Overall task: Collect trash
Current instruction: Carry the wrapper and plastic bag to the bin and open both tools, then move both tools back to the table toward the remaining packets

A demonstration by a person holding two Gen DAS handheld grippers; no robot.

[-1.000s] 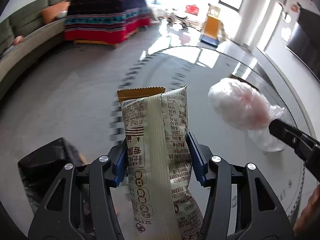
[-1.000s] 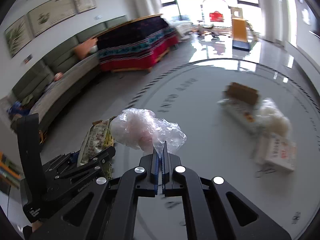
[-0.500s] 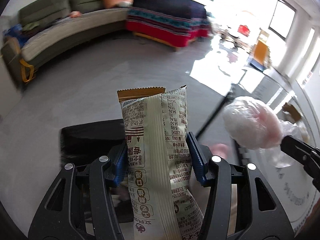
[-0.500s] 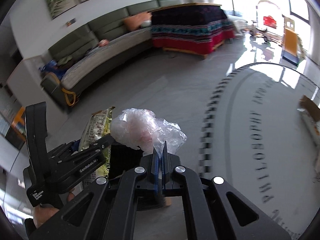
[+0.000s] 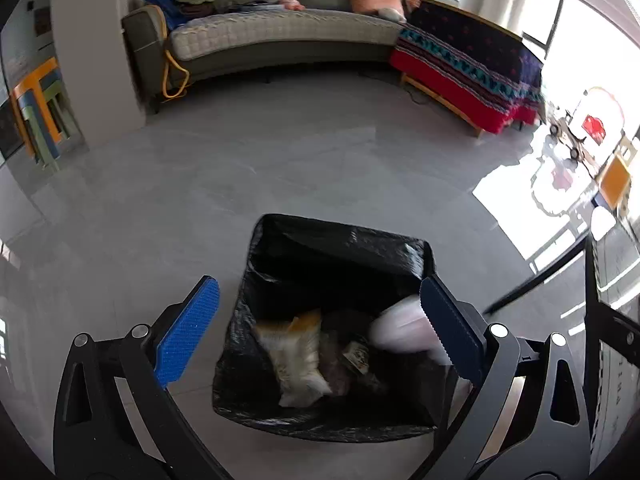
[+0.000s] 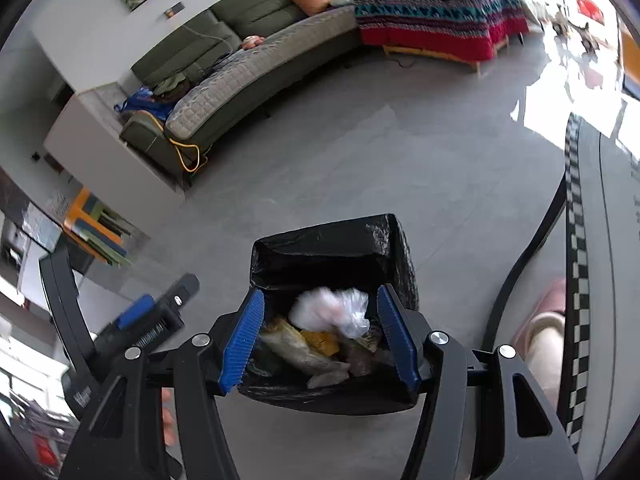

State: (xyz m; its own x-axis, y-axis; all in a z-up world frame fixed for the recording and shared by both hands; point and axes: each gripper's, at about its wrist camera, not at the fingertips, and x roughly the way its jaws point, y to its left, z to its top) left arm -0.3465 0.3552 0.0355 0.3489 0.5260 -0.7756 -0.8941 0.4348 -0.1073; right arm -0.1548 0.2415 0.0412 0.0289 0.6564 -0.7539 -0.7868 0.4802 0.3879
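A square bin lined with a black bag (image 5: 340,248) (image 6: 332,240) stands on the grey floor below both grippers. The beige snack wrapper (image 5: 296,356) (image 6: 304,354) lies inside it among other rubbish. The crumpled clear plastic bag (image 5: 400,328) (image 6: 332,310), blurred, drops into the bin. My left gripper (image 5: 320,320) hangs over the bin, its jaws opening wide with nothing held. My right gripper (image 6: 320,328) is also above the bin, jaws opening, the plastic bag loose below them and free of the pads. The left gripper (image 6: 136,320) shows at the left of the right wrist view.
A grey-green sofa (image 5: 280,32) (image 6: 248,72) and a bench under a patterned blanket (image 5: 472,64) (image 6: 432,4) line the far wall. The glass table's edge and black leg (image 6: 532,248) stand at the right, with a slippered foot (image 6: 548,320) beside it. Stacked coloured stools (image 5: 40,108) stand left.
Both grippers swung from the table to above the bin and opened. The snack wrapper left the left jaws and lies in the bin; the plastic bag left the right jaws and is falling in.
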